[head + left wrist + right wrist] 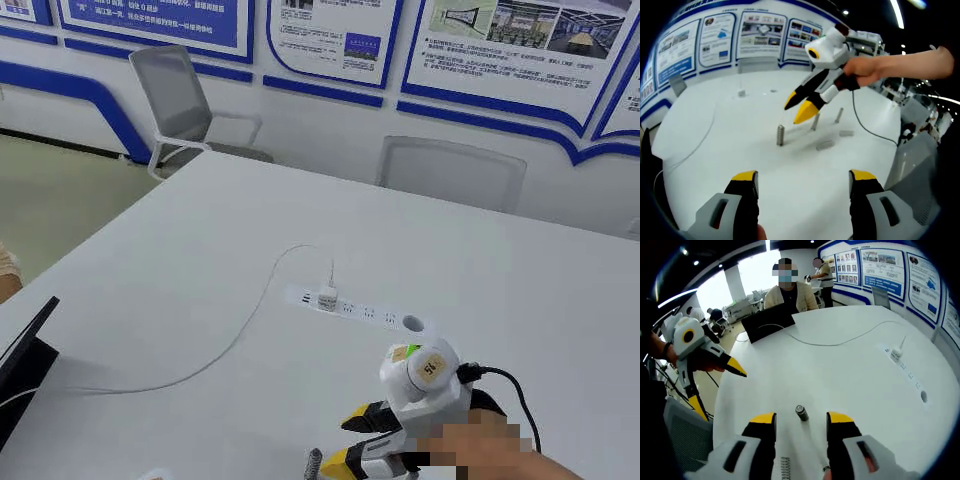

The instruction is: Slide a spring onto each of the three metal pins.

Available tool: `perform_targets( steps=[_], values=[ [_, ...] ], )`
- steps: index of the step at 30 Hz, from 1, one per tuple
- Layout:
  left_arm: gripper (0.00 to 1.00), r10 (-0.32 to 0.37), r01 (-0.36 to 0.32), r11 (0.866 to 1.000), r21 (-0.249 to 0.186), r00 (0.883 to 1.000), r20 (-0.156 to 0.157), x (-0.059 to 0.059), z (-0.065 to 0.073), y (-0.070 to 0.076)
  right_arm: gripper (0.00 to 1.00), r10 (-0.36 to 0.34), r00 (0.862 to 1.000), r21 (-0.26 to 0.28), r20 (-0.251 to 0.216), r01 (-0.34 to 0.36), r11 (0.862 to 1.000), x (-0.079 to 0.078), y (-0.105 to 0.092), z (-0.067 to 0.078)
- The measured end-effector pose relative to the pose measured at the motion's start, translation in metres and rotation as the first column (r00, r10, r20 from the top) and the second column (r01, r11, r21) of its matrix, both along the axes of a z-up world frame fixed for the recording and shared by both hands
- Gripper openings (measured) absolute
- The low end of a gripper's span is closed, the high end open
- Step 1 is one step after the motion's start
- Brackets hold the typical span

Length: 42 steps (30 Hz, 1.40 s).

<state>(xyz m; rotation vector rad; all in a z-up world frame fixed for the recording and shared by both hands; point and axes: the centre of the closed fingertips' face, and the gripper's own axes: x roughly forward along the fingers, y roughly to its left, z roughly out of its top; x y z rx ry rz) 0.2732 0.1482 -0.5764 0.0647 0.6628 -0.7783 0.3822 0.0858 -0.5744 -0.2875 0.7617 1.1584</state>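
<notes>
Three metal pins stand in a row on the white table [740, 115]. The nearest pin [780, 135] has a spring wound around it; the middle pin [815, 121] and the far pin [839, 115] look bare. Two loose springs [825, 145] lie flat beside them. My right gripper [796, 111] hovers open just above the pins, its yellow tips pointing down at them. Seen along its own jaws, my right gripper [801, 419] frames the sprung pin [801, 412], and another spring [785, 467] lies below. From the head, my right gripper [345, 442] is beside that pin [313, 465]. My left gripper [804, 180] is open, short of the pins.
A white power strip [350, 308] with a plug and a thin cable [240, 330] lies mid-table. A dark screen [20, 370] sits at the left edge. Grey chairs [175, 95] stand at the far side. A person sits behind a laptop [770, 322].
</notes>
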Motion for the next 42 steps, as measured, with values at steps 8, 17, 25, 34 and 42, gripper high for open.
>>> perform_targets(
  steps=[8, 17, 25, 34, 42],
  values=[
    [0.76, -0.001, 0.001, 1.000, -0.001, 1.000, 0.003, 0.001, 0.003, -0.004, 0.47, -0.062, 0.998, 0.105, 0.005, 0.062, 0.993, -0.010, -0.010, 0.016],
    [0.76, -0.011, 0.011, 1.000, 0.006, 1.000, 0.008, 0.001, 0.007, -0.008, 0.55, -0.114, 0.993, 0.138, 0.005, 0.113, 0.984, -0.022, -0.024, 0.024],
    [0.77, -0.020, 0.020, 1.000, 0.008, 1.000, 0.009, 0.000, 0.007, -0.012, 0.59, -0.151, 0.988, 0.136, 0.024, 0.146, 0.980, -0.034, -0.046, 0.023],
    [0.77, -0.014, 0.014, 1.000, 0.012, 1.000, 0.015, 0.005, 0.010, -0.010, 0.63, -0.224, 0.975, 0.135, 0.004, 0.222, 0.966, -0.045, -0.078, 0.014],
    [0.77, -0.015, 0.015, 1.000, 0.019, 1.000, 0.016, 0.008, 0.011, -0.010, 0.66, -0.294, 0.956, 0.150, -0.014, 0.293, 0.944, -0.051, -0.096, 0.010]
  ],
)
